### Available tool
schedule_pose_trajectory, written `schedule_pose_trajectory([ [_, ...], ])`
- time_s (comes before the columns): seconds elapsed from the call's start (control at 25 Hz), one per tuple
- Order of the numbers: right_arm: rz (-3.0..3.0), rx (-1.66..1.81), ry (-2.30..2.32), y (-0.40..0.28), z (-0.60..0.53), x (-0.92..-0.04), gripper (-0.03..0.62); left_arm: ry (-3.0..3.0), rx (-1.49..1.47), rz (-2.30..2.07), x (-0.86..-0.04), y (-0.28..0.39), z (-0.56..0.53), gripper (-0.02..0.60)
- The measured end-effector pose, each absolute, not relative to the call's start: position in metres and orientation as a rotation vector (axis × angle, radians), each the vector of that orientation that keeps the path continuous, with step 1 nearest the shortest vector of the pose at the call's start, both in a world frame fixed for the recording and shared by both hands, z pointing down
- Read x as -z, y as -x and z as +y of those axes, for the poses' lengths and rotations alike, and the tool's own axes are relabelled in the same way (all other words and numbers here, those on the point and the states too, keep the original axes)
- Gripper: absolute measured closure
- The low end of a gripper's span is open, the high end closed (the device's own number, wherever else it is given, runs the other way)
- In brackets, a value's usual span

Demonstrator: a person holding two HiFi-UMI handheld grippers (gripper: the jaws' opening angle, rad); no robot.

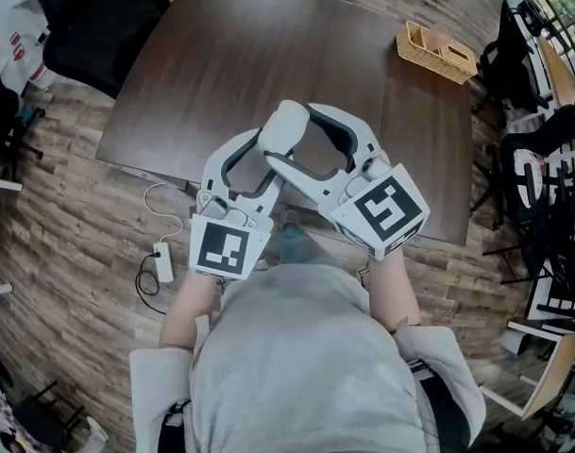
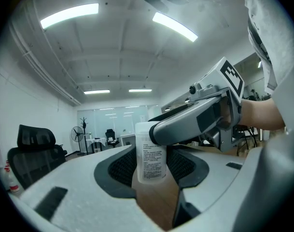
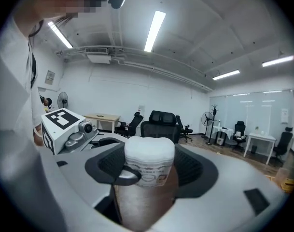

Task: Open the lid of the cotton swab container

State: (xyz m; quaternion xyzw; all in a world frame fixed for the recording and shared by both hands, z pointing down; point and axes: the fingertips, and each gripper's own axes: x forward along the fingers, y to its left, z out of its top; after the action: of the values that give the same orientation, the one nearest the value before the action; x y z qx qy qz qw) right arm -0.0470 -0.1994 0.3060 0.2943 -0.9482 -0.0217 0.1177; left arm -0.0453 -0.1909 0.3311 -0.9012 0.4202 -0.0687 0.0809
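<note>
Room: An office is seen, with a wood-plank floor [image 1: 70,253], strip lights [image 2: 69,14] on a white ceiling, black office chairs [image 3: 161,122] and a standing fan [image 2: 80,134] near a glass wall.
Surface: A dark brown table [image 1: 268,55] is looked down on in the head view. A wicker basket [image 1: 436,52] is set near its far right corner, well apart from the grippers.
Floor items: A white power strip [image 1: 162,262] with a looped cable is laid beside the table's near edge.
Cotton swab container [image 2: 150,153]: It is held in the air over the table's near edge. A translucent white body with a printed label is shown, upright in both gripper views.
Lid [image 3: 149,151]: A white cap is seated flush on top of the container.
Left gripper [image 2: 151,167]: Its jaws are closed on the container's body, whose sides are met by the ribbed pads.
Right gripper [image 3: 149,170]: Its jaws are spread wide. The lid is flanked by the pads, not clamped. In the left gripper view one of its jaws is seen lying across the container's top.
Arrangement: The two grippers are brought together at the container, and in the head view the right is laid over the left. A marker cube [image 1: 232,246] is carried at the rear of the left gripper and a second marker cube [image 1: 386,210] at the rear of the right.
Person: A grey top [image 1: 296,347] and bare forearms are seen below the grippers in the head view.
</note>
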Motion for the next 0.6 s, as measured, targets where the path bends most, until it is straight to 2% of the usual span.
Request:
schedule_pose_trajectory([
  [0.6,-2.71,0.303,-0.877,0.055,-0.2,-0.29,0.31,2.675,0.226,1.246,-0.323,0.049,-0.196,0.394],
])
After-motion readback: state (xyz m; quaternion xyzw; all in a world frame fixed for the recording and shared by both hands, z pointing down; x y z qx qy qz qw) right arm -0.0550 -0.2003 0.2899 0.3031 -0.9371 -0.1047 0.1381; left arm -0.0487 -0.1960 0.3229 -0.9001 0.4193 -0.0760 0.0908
